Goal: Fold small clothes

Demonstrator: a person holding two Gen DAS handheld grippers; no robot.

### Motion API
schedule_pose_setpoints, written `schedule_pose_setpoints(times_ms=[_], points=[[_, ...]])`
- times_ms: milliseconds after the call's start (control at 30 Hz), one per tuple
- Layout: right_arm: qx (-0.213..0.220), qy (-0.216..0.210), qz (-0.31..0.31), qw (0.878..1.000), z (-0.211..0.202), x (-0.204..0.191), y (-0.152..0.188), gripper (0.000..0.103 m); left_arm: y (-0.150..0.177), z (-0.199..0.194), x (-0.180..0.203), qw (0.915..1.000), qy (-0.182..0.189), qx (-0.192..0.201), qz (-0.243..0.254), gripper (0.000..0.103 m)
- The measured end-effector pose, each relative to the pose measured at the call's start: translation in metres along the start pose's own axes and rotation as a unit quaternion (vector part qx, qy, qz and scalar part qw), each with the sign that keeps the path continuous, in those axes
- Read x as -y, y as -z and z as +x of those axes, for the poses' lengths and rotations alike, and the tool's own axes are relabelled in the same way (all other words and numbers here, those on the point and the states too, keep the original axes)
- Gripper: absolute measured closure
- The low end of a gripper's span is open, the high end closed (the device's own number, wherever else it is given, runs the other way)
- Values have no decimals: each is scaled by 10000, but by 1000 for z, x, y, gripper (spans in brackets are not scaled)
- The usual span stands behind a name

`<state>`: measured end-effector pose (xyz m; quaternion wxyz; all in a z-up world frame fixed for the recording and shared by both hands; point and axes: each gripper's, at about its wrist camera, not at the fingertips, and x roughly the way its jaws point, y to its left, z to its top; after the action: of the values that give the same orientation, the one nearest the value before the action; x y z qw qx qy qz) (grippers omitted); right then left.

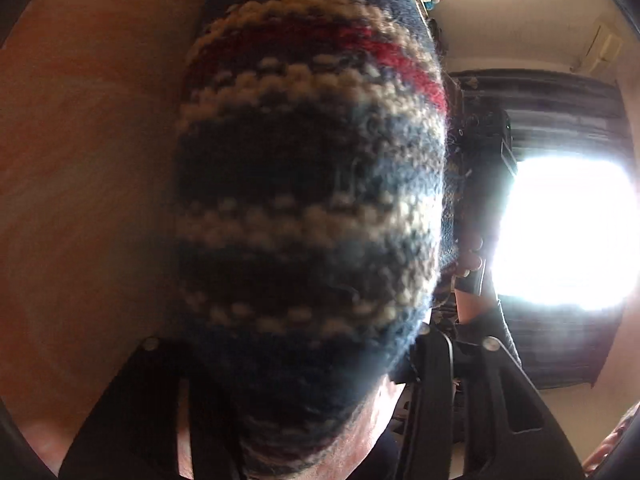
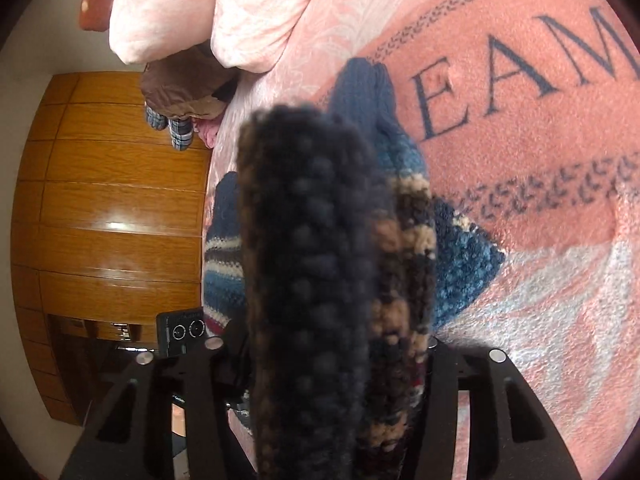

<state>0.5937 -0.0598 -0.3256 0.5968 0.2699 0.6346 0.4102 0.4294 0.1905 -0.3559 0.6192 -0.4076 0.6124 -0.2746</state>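
- Left gripper [image 1: 304,364]: clamped on a striped knitted sock [image 1: 312,184]; the sock fills the middle of the left wrist view w/ navy, cream and red bands, running up from between the fingers.
- Right gripper [image 2: 328,360]: also gripping knitwear; a thick dark roll of the sock [image 2: 316,280] sits betw. its fingers, very close to the lens and blurred.
- More of the same knit, blue w/ cream and brown stripes [image 2: 404,200], lies on the pink blanket [image 2: 540,208] just behind the right gripper, touching it.
- Blanket carries big dark letters "EAM" and dotted dark bands; sock sits near the blanket's left edge in the right wrist view.
- Pale pink pillows [image 2: 192,12] at the far end of the blanket.
- A brown soft toy w/ checked feet [image 2: 180,96] tucked under the pillows at the edge.
- Wooden wardrobe [image 2: 108,208] beside the bed.
- Left wrist view: bright window [image 1: 568,236] w/ dark curtain [image 1: 560,92] on the right, orange surface [image 1: 88,160] on the left.
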Motion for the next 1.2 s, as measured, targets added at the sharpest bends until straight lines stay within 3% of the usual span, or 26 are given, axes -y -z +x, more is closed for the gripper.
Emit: schedule_pose_setpoints(times_ms=[133,367,533,700,767,833,867,900,933,967,1000,1067,1100,1133,1200], points=[[212,-60,146,9997,-7,-9,9,58,3,-4,12,9997,-123,-43,208,74],[226,-92,124,9996,-8,-56,26,60,26,-37,37,9985,-143,-3,524,76],[-28,-312,106,9995,23,-97,75,60,78,-86,36,9985,-152,-17,524,76],[-405,-551,216,9974,89,-111,145,60,158,-126,-13,9996,-141,-42,254,75],[-550,-405,287,9972,121,-102,165,55,179,-128,-38,9997,-217,-82,34,66],[-674,-135,387,9969,140,-89,181,40,192,-123,-62,9978,-625,-72,-232,49],[-655,-127,434,9968,139,-86,185,36,197,-122,-72,9969,-703,-39,-342,49],[-576,-158,468,9971,130,-86,187,32,200,-127,-75,9974,-550,83,-468,47],[-391,-93,476,9981,116,-87,190,28,204,-135,-72,9967,-555,252,-534,36],[-104,5,437,9990,96,-90,193,23,209,-150,-66,9951,-729,490,-459,21],[193,107,388,9990,77,-92,196,23,213,-166,-58,9911,-972,853,-322,16],[676,386,88,9969,44,-107,206,27,229,-204,-44,9742,-1534,1650,-148,15],[769,504,-139,9957,36,-118,212,35,239,-220,-38,9673,-1567,1990,-118,15],[778,631,-335,9944,33,-129,216,40,249,-234,-35,9663,-1272,2236,-61,15],[785,922,-610,9908,38,-142,220,52,264,-230,-15,9711,-380,2348,196,16]])
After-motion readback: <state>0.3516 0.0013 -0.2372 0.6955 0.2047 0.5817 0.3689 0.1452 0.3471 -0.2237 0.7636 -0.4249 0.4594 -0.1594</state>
